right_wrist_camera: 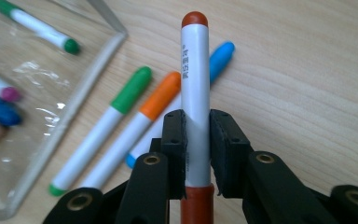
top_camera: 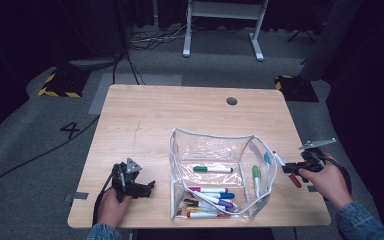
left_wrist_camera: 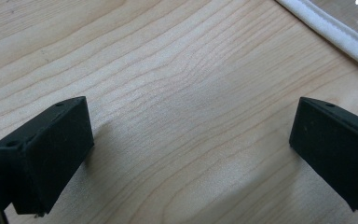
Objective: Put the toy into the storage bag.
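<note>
— What have you got?

— My right gripper (right_wrist_camera: pixel 196 128) is clamped on the red marker (right_wrist_camera: pixel 195 70), lifted off the table (top_camera: pixel 145 112) beside the clear pouch (top_camera: pixel 220 175). My left gripper (left_wrist_camera: pixel 191 154) rests spread and empty.

— Next?

— I'd carry it over the rim, tip it level, then let go low among the other markers (top_camera: pixel 211 196).

pouch (top_camera: pixel 180 150) mid-table (top_camera: pixel 145 110), markers (top_camera: pixel 212 196) inside it, left gripper (top_camera: pixel 147 187) left, right gripper (top_camera: pixel 286 167) right
</note>
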Tool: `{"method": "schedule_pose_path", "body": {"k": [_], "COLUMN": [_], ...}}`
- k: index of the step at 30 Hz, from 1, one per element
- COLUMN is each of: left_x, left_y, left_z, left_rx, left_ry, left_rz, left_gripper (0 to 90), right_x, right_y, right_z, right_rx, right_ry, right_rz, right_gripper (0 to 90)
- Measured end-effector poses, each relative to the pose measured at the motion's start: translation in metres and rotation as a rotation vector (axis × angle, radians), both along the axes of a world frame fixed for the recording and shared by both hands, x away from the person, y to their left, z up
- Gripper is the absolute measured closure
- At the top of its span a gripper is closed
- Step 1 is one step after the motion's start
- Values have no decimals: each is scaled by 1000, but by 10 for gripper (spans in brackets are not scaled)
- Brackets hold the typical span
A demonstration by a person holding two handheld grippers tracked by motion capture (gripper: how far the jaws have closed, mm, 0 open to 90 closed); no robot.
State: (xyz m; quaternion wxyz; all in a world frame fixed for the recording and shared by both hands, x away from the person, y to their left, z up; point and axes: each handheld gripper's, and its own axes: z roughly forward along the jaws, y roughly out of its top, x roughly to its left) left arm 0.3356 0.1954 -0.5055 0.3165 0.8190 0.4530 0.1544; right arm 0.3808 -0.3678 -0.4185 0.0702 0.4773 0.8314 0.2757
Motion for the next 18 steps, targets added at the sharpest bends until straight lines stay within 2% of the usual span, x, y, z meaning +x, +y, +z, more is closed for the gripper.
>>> {"method": "schedule_pose_path", "body": {"k": [10,18], "left_x": [0,0], "left_y": [0,0], "left_z": [0,0], "left_rx": [0,0], "left_ry": [0,0], "left_rz": [0,1], "left_gripper": [0,0], "right_x": [-27,-42], "right_y": [10,31], "right_z": [58,102], "right_rx": [81,103], "right_ry": [-77,-122], "right_rz": [86,171], "right_gripper": [770,771]}}
